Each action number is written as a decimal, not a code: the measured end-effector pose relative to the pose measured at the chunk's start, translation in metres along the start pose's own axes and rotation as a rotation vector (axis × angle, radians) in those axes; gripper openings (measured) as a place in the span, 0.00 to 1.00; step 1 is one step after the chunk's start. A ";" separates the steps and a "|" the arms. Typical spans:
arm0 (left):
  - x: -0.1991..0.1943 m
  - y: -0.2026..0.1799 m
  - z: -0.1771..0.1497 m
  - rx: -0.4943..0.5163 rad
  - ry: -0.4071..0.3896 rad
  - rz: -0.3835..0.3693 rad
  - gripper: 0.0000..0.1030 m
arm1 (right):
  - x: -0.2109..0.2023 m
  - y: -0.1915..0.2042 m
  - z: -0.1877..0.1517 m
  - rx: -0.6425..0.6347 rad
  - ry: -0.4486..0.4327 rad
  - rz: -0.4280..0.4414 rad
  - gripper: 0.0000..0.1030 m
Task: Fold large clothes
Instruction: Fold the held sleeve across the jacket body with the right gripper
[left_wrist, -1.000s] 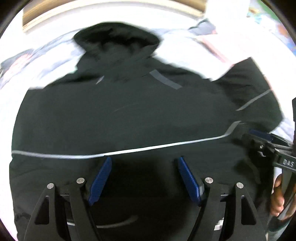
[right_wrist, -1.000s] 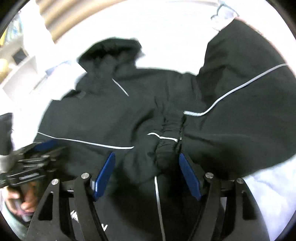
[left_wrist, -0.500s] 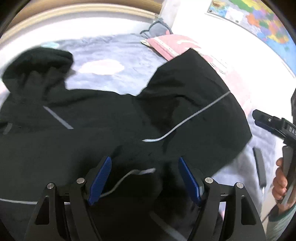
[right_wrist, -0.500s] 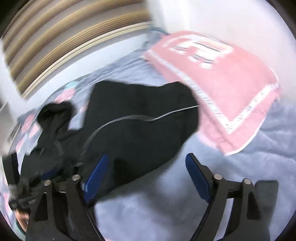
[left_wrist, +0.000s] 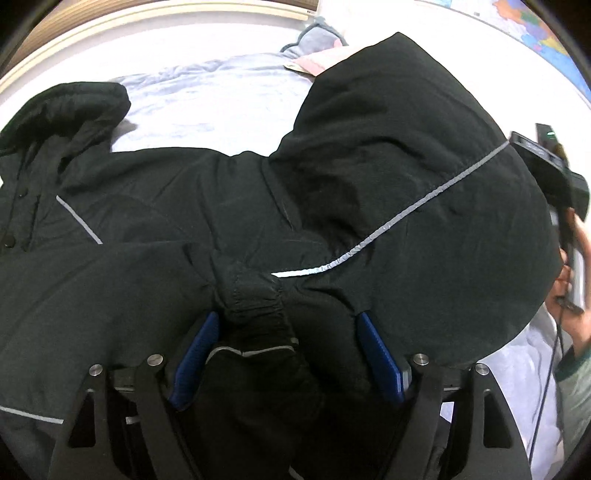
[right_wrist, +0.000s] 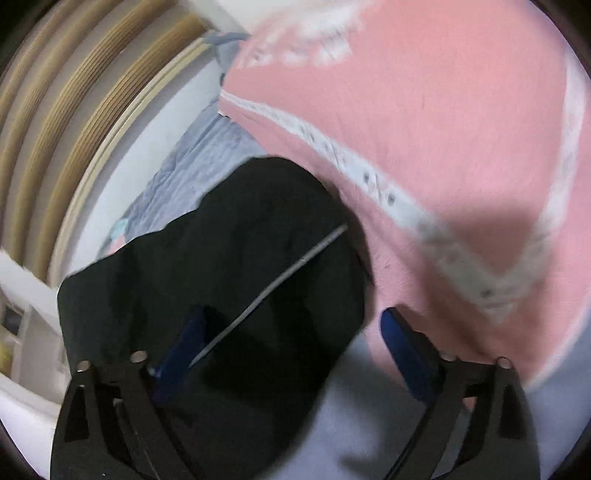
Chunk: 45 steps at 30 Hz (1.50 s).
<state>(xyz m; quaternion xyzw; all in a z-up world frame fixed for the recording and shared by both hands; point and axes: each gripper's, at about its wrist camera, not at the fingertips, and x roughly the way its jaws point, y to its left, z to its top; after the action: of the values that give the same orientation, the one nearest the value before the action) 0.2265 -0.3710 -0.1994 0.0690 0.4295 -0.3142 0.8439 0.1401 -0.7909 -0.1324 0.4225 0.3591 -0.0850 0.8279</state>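
Left claw (left_wrist: 286, 339): through the left wrist camera we see our blue pads (left_wrist: 378, 360) standing apart and easing wider, with the elastic cuff (left_wrist: 255, 299) of a sleeve bunched between them; we cannot tell whether they press on it.
Black jacket (left_wrist: 155, 192): it lies spread on the bed (left_wrist: 207, 92), hood at the left, a grey reflective stripe (left_wrist: 413, 210) crossing the folded-over sleeve.
Right claw, from the left view (left_wrist: 543, 162): we see it at the right edge, gripped by a hand (left_wrist: 572, 295).
Right claw (right_wrist: 291, 338): in the blurred right wrist view its jaws are wide and widening; nothing is pinched, the jacket's edge (right_wrist: 229, 266) lying under them.
Pink pillow (right_wrist: 424, 129): just beside the jacket.
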 end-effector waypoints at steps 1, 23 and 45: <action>0.002 -0.002 0.001 0.003 -0.002 0.003 0.77 | 0.008 -0.001 -0.001 0.016 0.021 0.039 0.96; 0.001 -0.007 -0.002 0.047 0.000 0.021 0.80 | -0.091 -0.011 -0.049 -0.142 -0.139 -0.368 0.25; -0.260 0.168 -0.082 -0.174 -0.221 0.018 0.80 | -0.031 0.384 -0.269 -0.888 -0.041 -0.066 0.24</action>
<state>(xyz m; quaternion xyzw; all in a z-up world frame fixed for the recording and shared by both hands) 0.1570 -0.0835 -0.0766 -0.0357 0.3588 -0.2740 0.8916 0.1473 -0.3496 0.0296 0.0123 0.3577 0.0427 0.9328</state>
